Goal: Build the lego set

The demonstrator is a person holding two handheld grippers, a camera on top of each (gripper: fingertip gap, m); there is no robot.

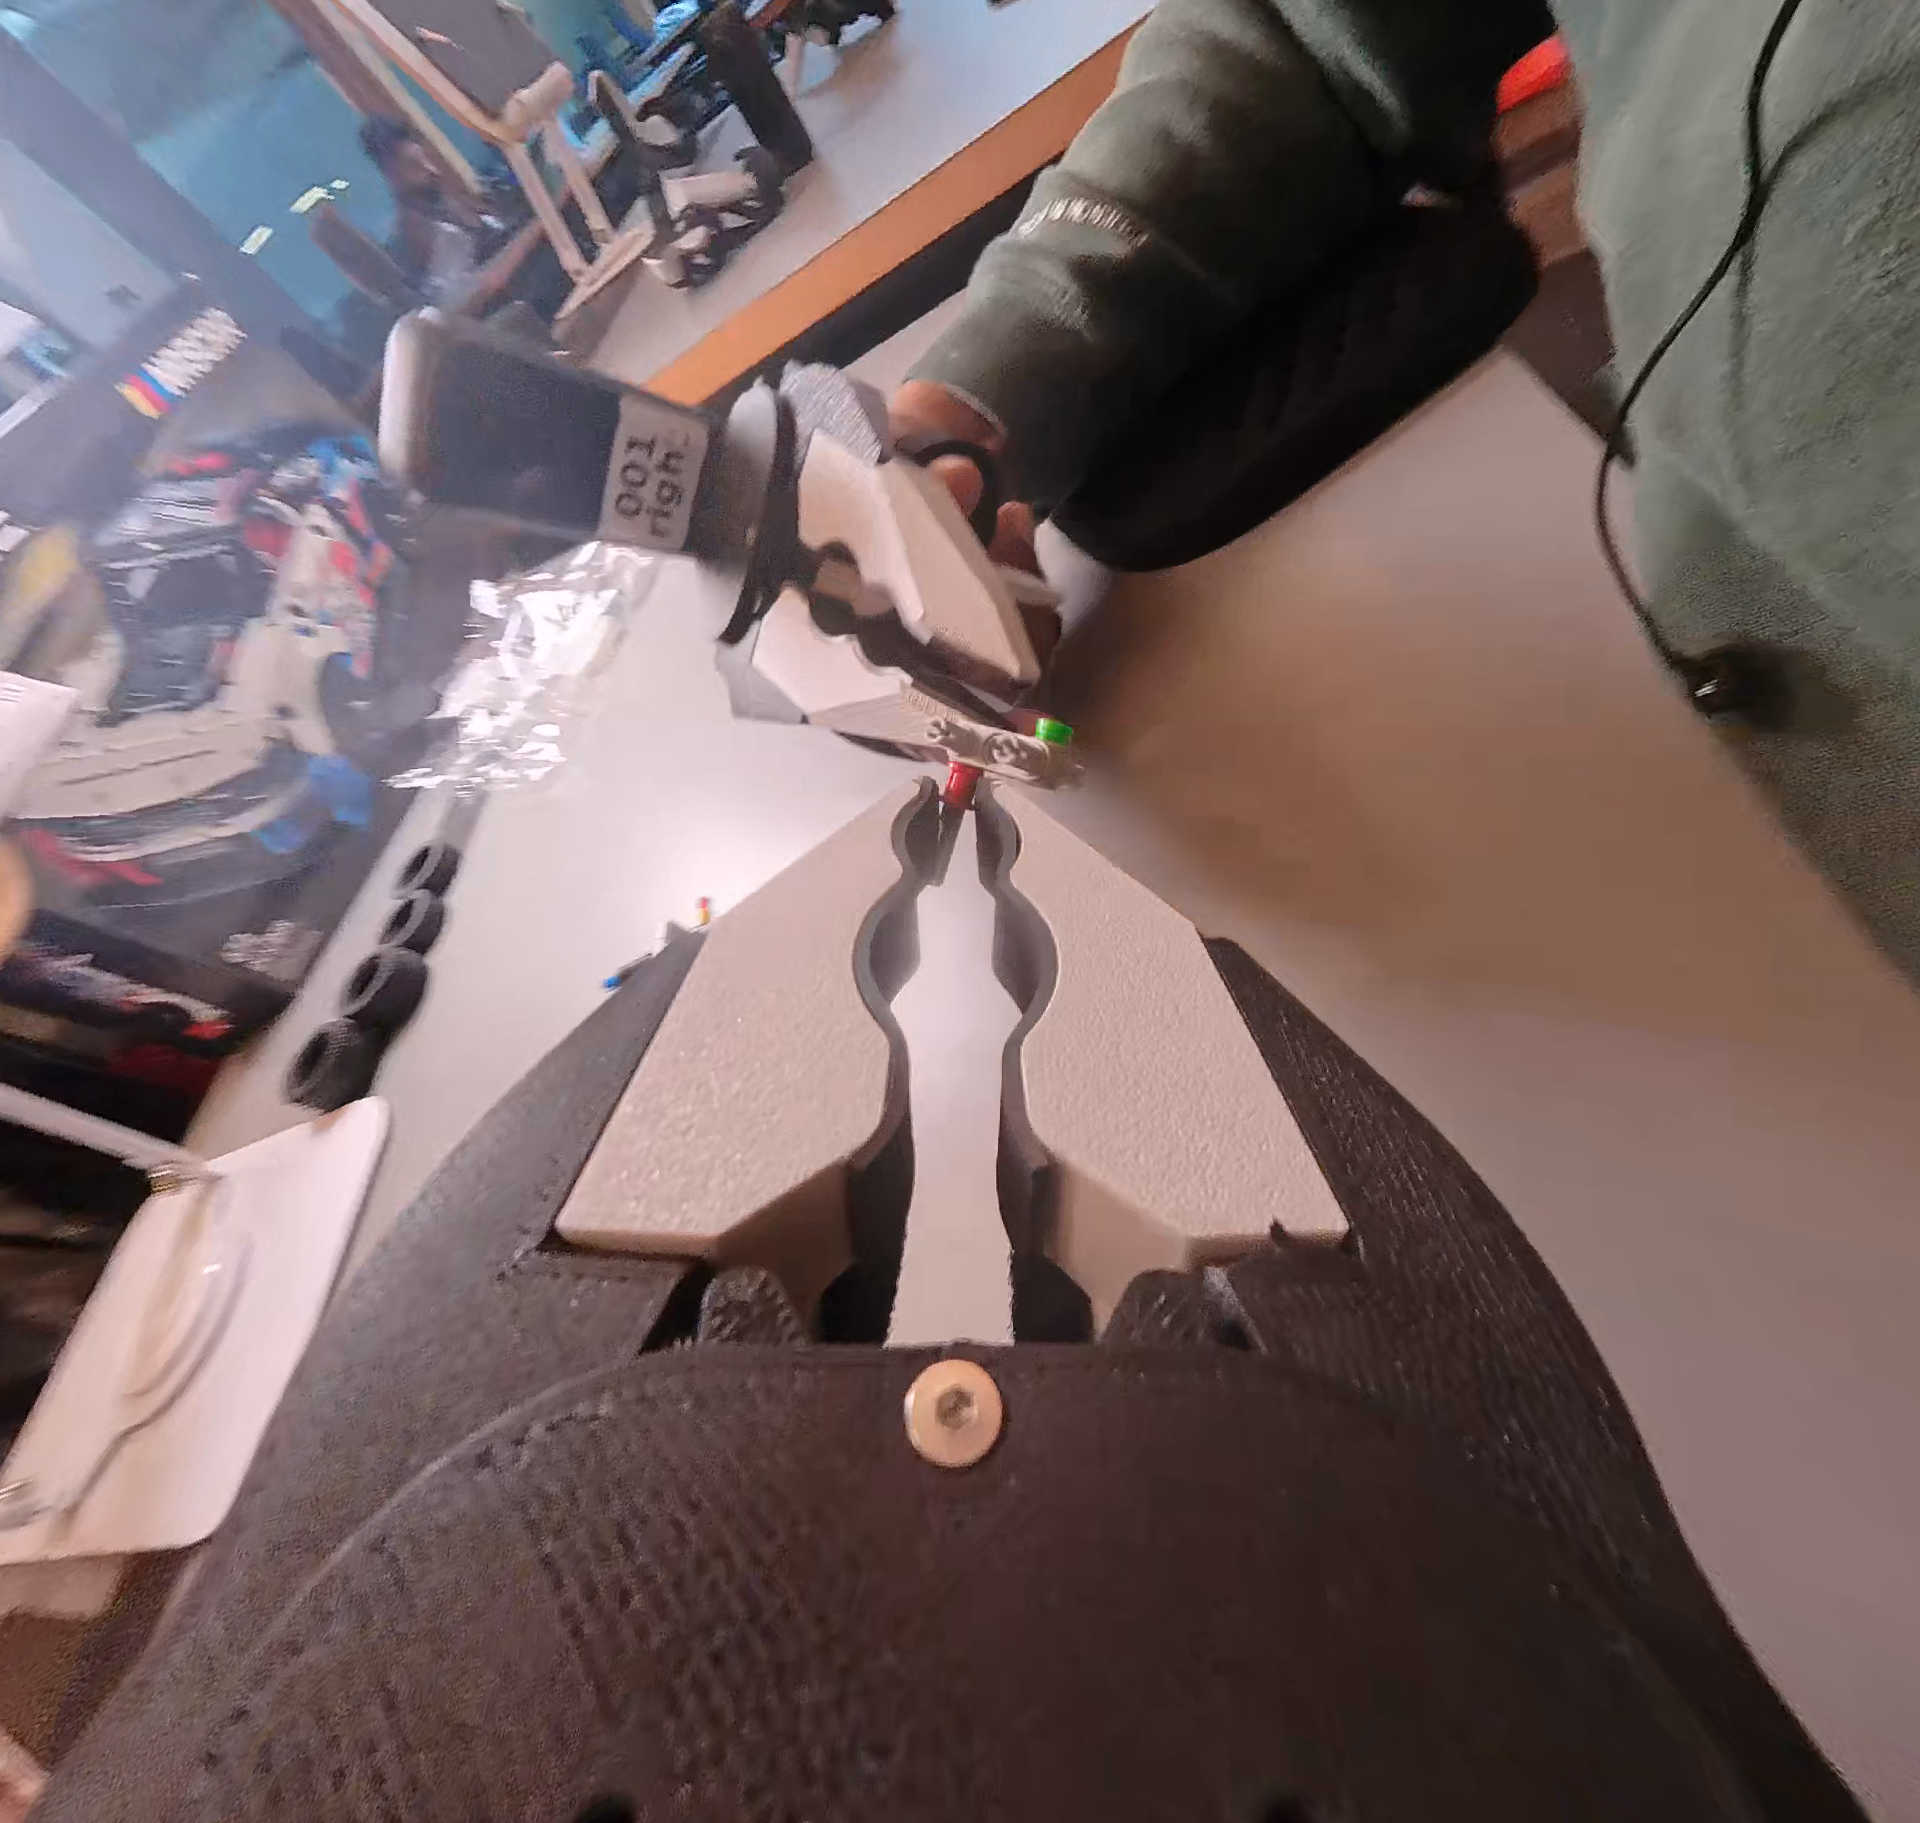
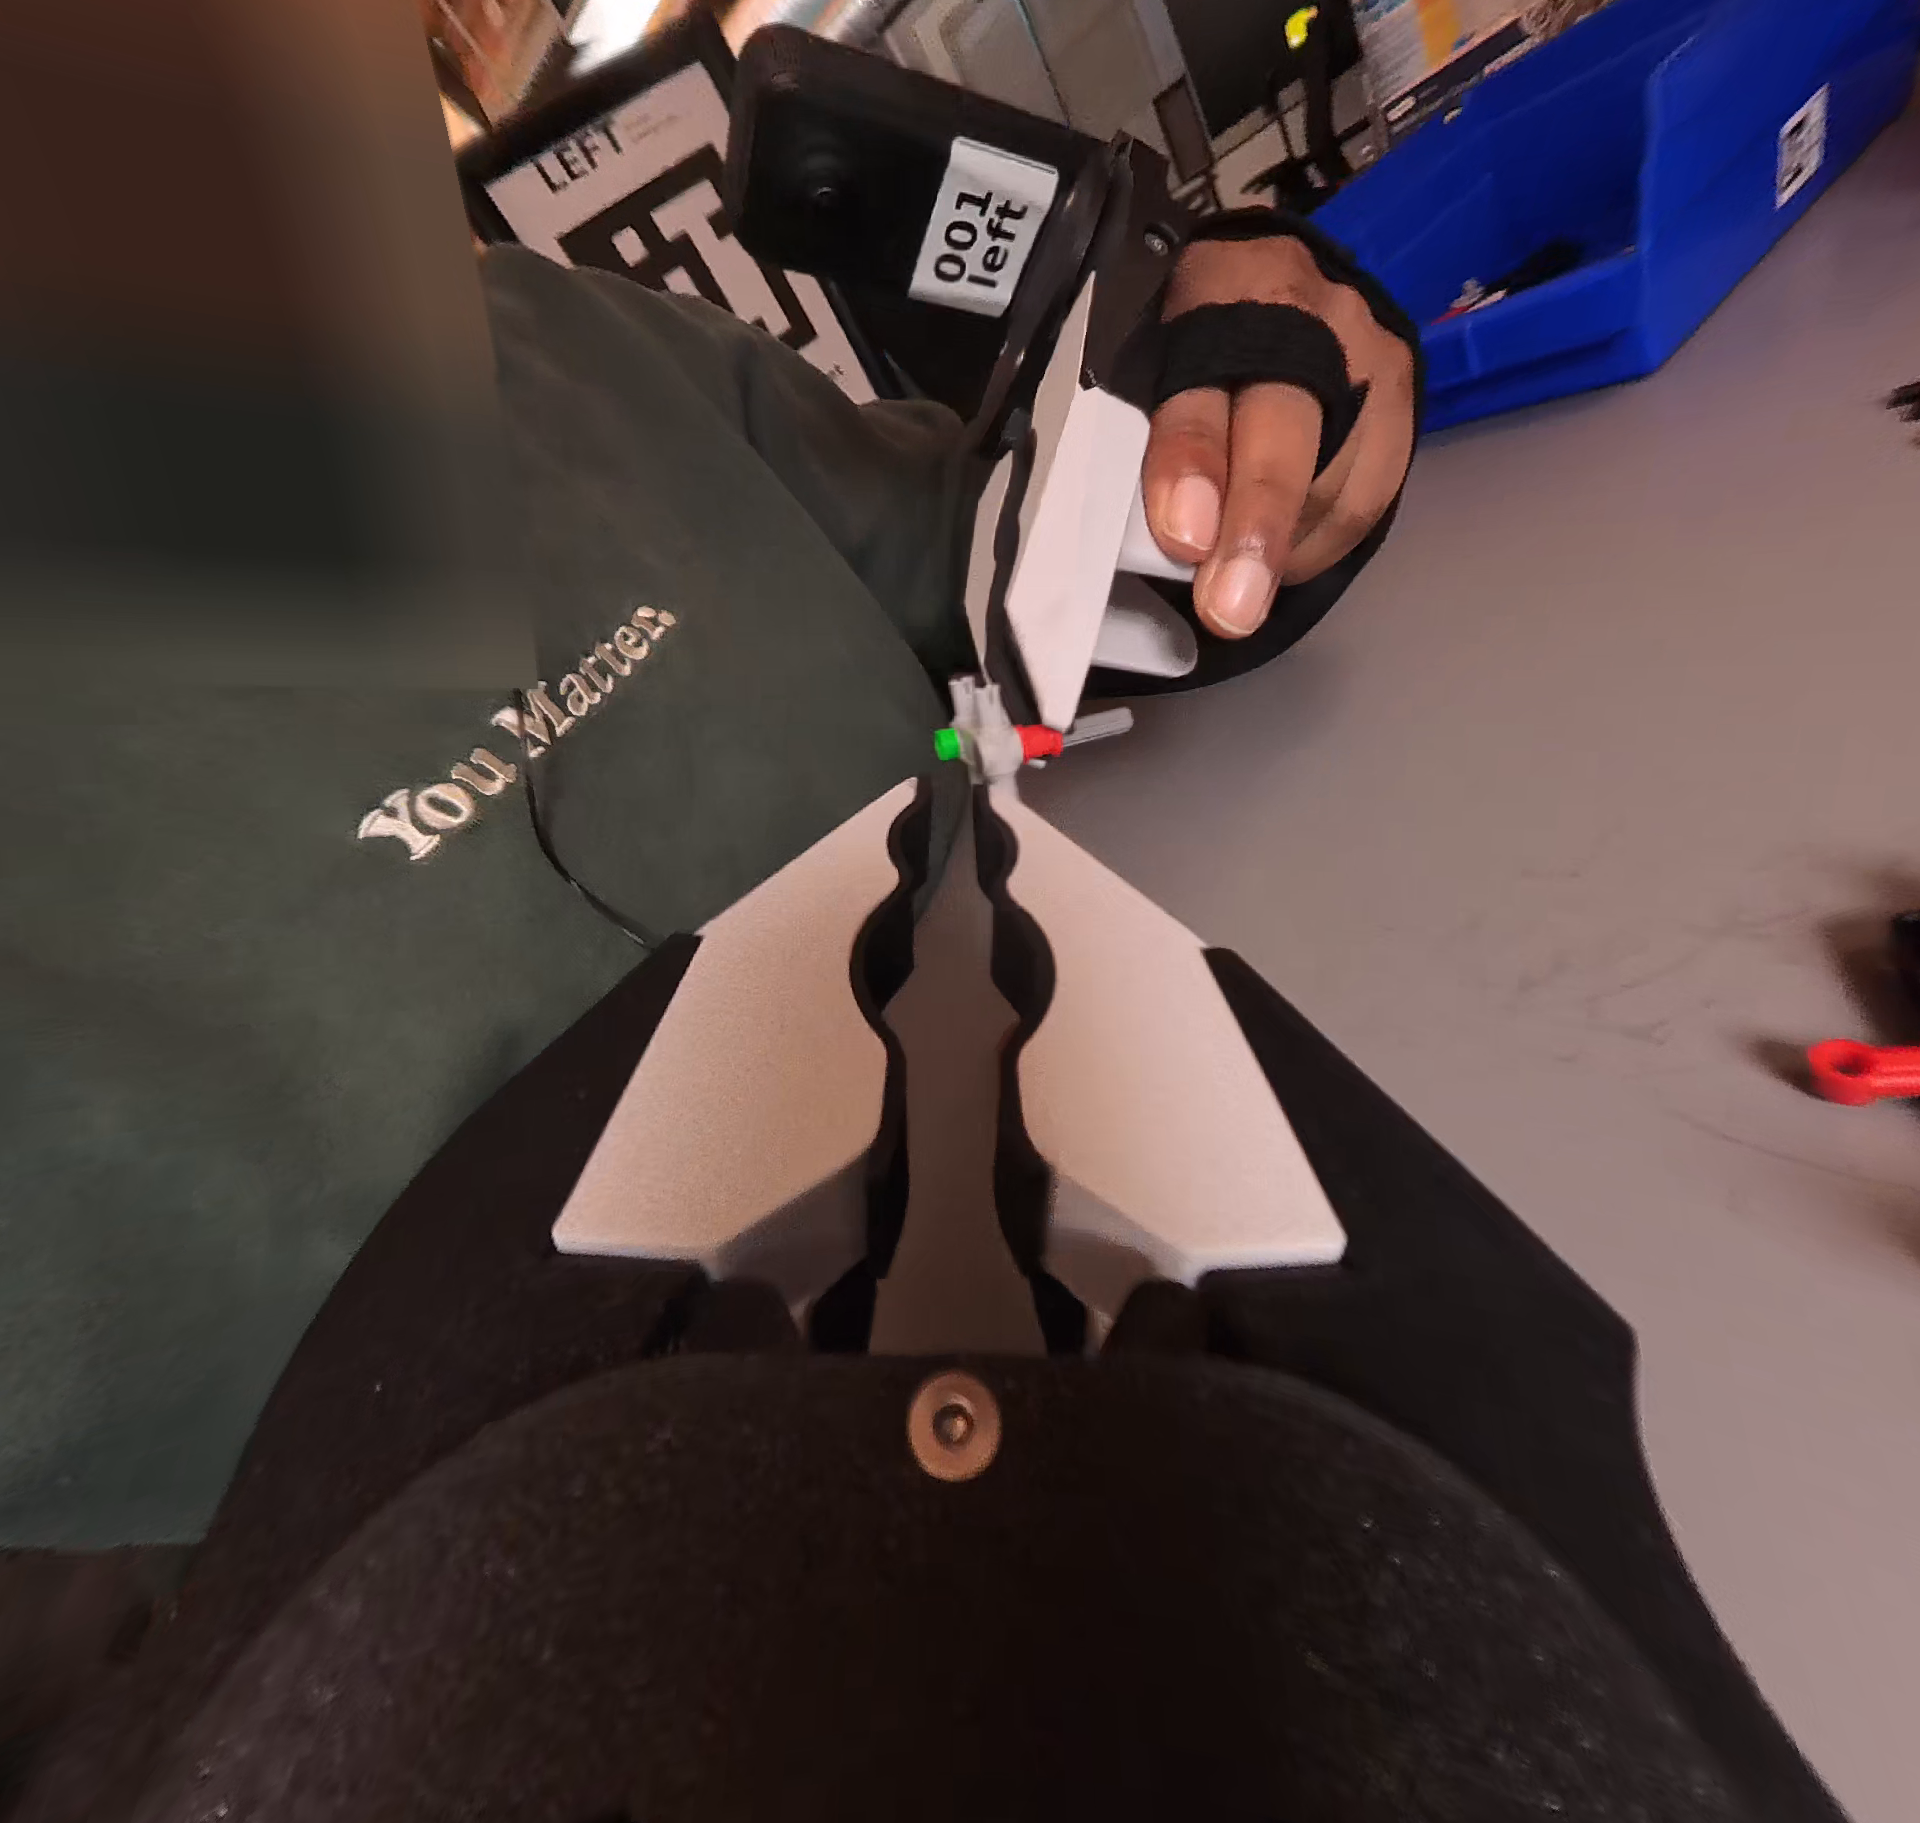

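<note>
In the left wrist view my left gripper (image 1: 954, 809) is shut on a short red pin (image 1: 958, 784) at its fingertips. The pin sits in a small grey lego connector (image 1: 997, 747) with a green pin (image 1: 1052, 731) at its far end. My right gripper (image 1: 987, 713) comes in from the upper left and holds that connector. In the right wrist view my right gripper (image 2: 961, 786) is shut on the grey connector (image 2: 982, 739), with the green pin (image 2: 948, 743) to the left and the red pin (image 2: 1034, 739) to the right. The left gripper (image 2: 1029, 711) reaches down onto the red pin. Both hold the piece above the grey table (image 2: 1455, 838).
Several black tyres (image 1: 384, 973), a crumpled clear bag (image 1: 530, 661), the set's box (image 1: 208, 630) and a white tray (image 1: 197, 1337) lie to the left. A blue bin (image 2: 1662, 215) stands at the back right. A red piece (image 2: 1860, 1072) lies at the right. The person's green sweatshirt (image 2: 312, 838) is close. Only a small space, under 4 cm, lies between the two pairs of fingers.
</note>
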